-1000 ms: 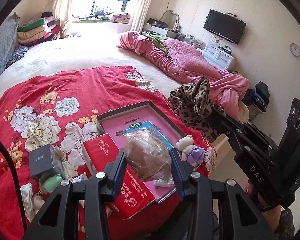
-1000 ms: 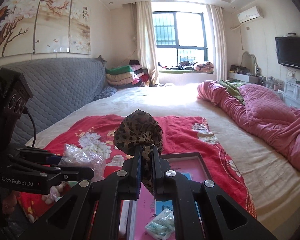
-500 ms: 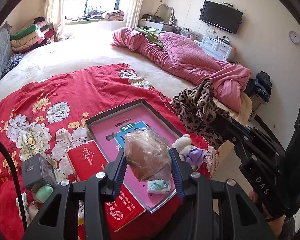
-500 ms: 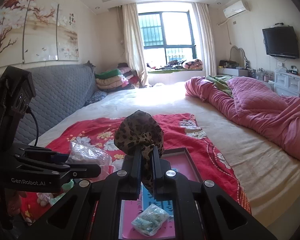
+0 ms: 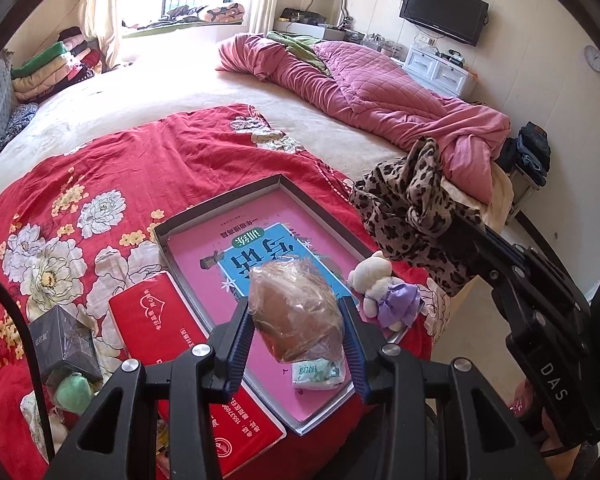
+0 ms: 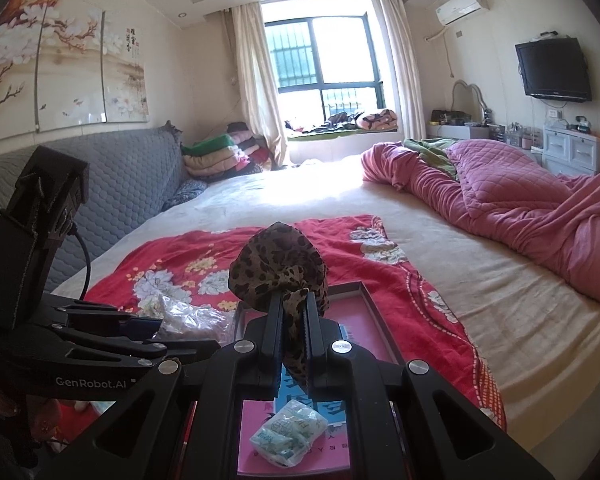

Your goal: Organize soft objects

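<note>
Risk is sitting mainly with the left load. Left gripper (image 5: 296,344) is clamping a crinkly clear bag with something brown inside (image 5: 296,316), jaws part-way apart and pressing its sides, and is holding it above the near end of the pink-lined tray (image 5: 220,204) that is lying on the red floral bedspread (image 5: 100,168). The film is looking slick and the contents soft, so the bag is likely sliding in the pads if the hand is tipping further; a drop from here is probably landing on the small tissue packet (image 5: 318,372) already in the tray, or rolling over the low rim toward the bed edge.

Right gripper (image 6: 294,320) is pinching the leopard-print cloth (image 6: 280,264) with jaws nearly together, bunched above the fingers, over the same tray. Loose folds are hanging between the fingers and may be snagging on release. Both tools are crowding one tray; collision is a fair worry. A small plush bear (image 5: 380,284) is leaning at the tray's right rim and could be getting knocked off the bed.
</note>
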A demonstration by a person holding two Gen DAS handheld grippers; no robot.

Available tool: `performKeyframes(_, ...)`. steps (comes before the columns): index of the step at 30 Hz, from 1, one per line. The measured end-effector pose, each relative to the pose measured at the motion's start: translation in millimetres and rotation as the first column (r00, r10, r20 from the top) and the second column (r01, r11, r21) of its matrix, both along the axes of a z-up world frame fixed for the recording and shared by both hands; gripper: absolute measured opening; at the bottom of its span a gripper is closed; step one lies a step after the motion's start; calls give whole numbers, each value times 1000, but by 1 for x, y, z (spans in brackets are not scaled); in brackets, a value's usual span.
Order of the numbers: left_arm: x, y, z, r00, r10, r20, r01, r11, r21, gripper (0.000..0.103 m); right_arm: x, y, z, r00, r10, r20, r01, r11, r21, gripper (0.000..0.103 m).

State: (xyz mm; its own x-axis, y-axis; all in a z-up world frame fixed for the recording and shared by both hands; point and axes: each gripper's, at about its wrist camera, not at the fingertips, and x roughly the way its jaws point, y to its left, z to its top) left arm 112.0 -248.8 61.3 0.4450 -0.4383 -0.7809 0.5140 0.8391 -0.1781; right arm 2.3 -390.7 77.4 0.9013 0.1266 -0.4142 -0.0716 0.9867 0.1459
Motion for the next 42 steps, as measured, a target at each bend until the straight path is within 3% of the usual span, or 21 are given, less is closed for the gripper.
performKeyframes(25,18,-30,-59,994,-38,-98,44,997,58,42,9,-31,-38,995,-63,-84,65,998,26,8)
performKeyframes(42,24,-34,-77,989,-33,-147,49,993,108,43,20,-32,-61,988,-46,-147,47,999,0,8)
